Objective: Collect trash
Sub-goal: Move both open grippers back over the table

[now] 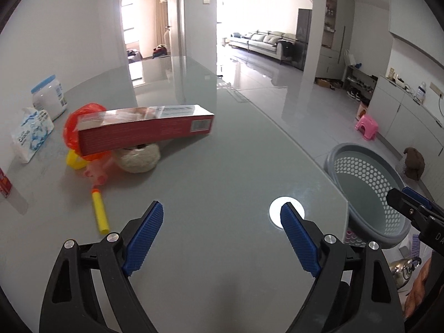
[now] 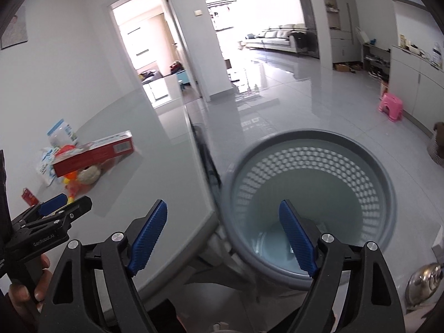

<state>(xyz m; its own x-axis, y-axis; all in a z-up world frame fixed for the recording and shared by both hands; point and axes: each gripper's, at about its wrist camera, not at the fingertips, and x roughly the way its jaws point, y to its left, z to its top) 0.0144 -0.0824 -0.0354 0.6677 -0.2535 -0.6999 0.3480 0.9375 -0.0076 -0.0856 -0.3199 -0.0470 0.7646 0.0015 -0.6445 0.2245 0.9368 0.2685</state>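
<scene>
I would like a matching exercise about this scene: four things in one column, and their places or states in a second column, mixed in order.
Things:
1. long red box
2. yellow foam dart
3. gray perforated basket
4. left gripper

Places or states:
A. on the floor beside the table edge
B. jaws open, holding nothing
C. resting tilted on top of the pile
D. lying flat on the table, nearest the left jaws

Pairs: 1-C, 2-D, 3-A, 4-B
</scene>
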